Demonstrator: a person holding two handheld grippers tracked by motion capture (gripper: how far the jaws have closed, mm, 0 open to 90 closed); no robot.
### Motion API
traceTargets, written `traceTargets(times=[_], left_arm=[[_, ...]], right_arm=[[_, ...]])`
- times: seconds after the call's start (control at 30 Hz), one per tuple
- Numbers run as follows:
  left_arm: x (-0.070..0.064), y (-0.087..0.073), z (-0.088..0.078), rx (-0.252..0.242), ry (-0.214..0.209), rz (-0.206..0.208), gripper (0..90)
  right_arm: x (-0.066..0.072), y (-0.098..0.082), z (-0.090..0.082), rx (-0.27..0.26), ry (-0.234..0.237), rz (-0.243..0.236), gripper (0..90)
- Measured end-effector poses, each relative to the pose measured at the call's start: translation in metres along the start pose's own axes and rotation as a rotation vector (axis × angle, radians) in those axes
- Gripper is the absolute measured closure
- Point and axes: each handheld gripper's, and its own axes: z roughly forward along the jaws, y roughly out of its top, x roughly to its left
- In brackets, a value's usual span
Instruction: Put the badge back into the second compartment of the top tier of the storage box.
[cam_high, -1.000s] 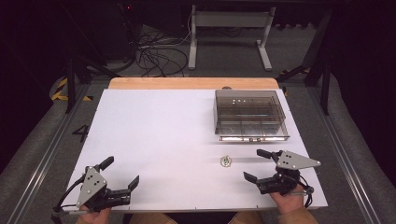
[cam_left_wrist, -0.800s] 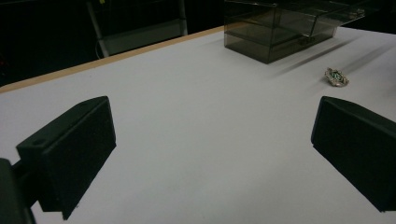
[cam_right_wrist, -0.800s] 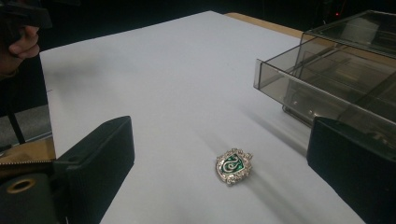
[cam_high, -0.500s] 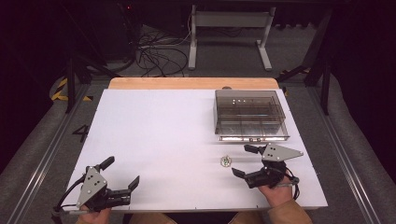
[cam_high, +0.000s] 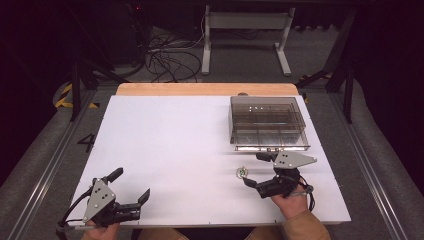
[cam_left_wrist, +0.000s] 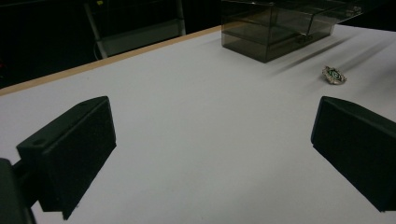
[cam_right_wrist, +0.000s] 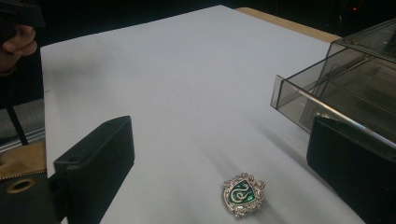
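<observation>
A small silver badge (cam_high: 241, 172) with a green shield lies on the white table (cam_high: 165, 150), just in front of a smoky clear compartment box (cam_high: 267, 125). My right gripper (cam_high: 256, 170) sits right beside the badge, open, its jaws spread either side of it without touching. In the right gripper view the badge (cam_right_wrist: 243, 193) lies low between the wide jaws of the right gripper (cam_right_wrist: 224, 156), with the box (cam_right_wrist: 345, 79) at the right. My left gripper (cam_high: 131, 185) rests open and empty at the table's near left corner. From the left gripper (cam_left_wrist: 215, 154) view, the badge (cam_left_wrist: 334, 75) and the box (cam_left_wrist: 280, 28) are far off.
A wooden strip (cam_high: 205, 89) edges the table's far side. Beyond it are cables (cam_high: 165, 60) on the floor and a metal stand (cam_high: 245, 30). Metal rails (cam_high: 45, 170) run along both sides of the table. The other hand (cam_right_wrist: 18, 42) appears at the top left of the right gripper view.
My right gripper has moved left and a little forward, from the table's right edge up to the badge. The left gripper has stayed put.
</observation>
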Motion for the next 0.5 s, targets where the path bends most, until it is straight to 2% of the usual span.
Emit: traceTargets(times=[0.37, 0.5], left_arm=[[-0.0003, 0.0003, -0.0009, -0.002, -0.002, 0.005, 0.8], [-0.0003, 0.0004, -0.0007, -0.002, -0.002, 0.006, 0.8]], right_arm=[[0.0005, 0.0024, 0.0070, 0.021, 0.000, -0.009, 8.9], [-0.0008, 0.0016, 0.0089, 0.052, -0.005, 0.021, 14.4]])
